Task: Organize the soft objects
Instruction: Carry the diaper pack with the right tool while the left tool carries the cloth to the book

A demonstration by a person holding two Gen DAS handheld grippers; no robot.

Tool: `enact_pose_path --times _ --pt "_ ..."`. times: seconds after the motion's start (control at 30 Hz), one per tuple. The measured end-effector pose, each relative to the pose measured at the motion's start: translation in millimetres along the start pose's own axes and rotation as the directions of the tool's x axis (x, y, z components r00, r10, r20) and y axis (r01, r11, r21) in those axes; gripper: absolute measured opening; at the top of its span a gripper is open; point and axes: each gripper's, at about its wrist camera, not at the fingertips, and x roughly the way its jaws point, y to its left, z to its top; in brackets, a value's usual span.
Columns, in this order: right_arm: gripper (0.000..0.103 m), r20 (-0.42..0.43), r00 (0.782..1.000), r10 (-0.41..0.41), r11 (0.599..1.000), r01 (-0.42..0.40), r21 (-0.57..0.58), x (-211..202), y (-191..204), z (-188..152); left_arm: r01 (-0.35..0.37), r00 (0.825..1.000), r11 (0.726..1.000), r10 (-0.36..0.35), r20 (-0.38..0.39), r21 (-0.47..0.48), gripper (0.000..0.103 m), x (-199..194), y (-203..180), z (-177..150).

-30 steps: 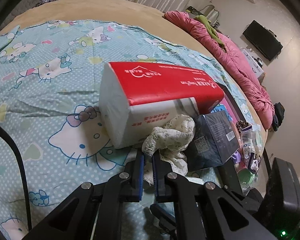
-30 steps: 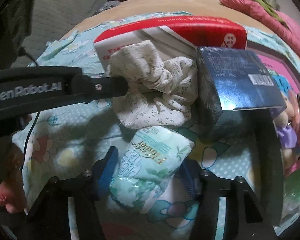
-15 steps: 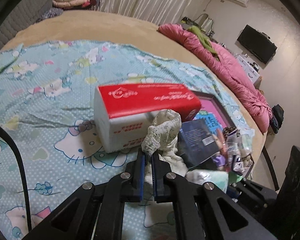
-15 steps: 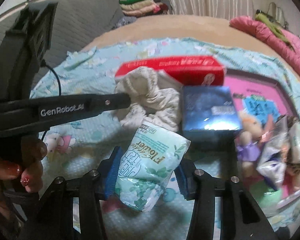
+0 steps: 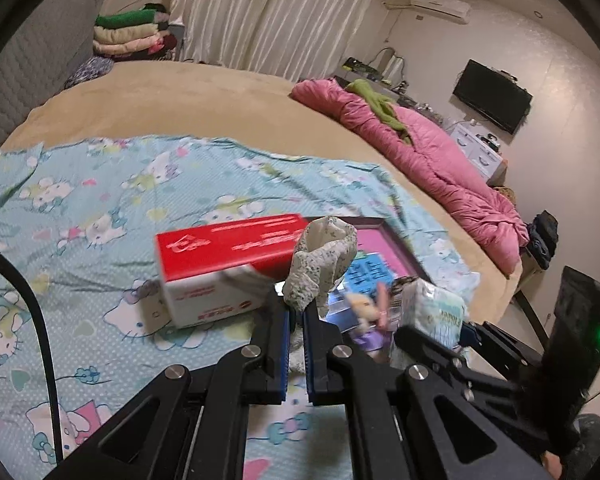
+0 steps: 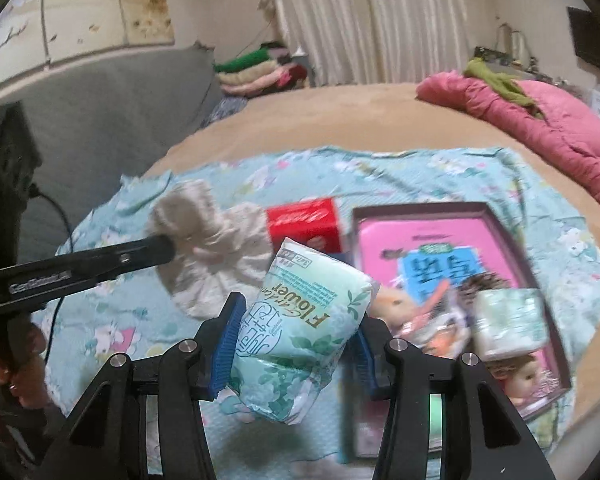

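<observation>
My left gripper (image 5: 296,312) is shut on a crumpled floral cloth (image 5: 324,256), which hangs above the bed in front of the red tissue box (image 5: 220,264). The right wrist view shows the same cloth (image 6: 220,256) dangling from the left gripper's fingertips (image 6: 164,246). My right gripper (image 6: 298,312) is shut on a soft green tissue pack (image 6: 292,344) printed "Flower", held clear of the sheet. In the left wrist view that tissue pack (image 5: 440,312) sits low on the right.
A blue cartoon-cat sheet (image 5: 80,216) covers the tan bed. A pink-lined tray (image 6: 420,240) with dolls and small packs lies to the right, beside the red tissue box (image 6: 304,224). A pink quilt (image 5: 440,164) runs along the far edge. Folded clothes (image 5: 128,36) are stacked at the back.
Both grippers have risen away from the bed, lifting the floral cloth and the tissue pack. The red box and tray now look smaller and lower. Both grips are unchanged.
</observation>
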Motion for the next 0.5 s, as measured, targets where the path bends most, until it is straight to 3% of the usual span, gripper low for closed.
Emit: enact_pose_path --times 0.27,0.5 --pt "0.051 0.075 0.994 -0.08 0.993 0.073 0.097 -29.4 -60.6 11.3 0.037 0.999 0.998 -0.037 -0.008 0.045 0.006 0.4 -48.4 9.3" --pt "0.051 0.081 0.988 -0.134 0.975 0.117 0.187 -45.3 -109.1 2.8 0.072 0.997 0.992 -0.068 -0.036 0.103 0.006 15.8 -92.6 10.5"
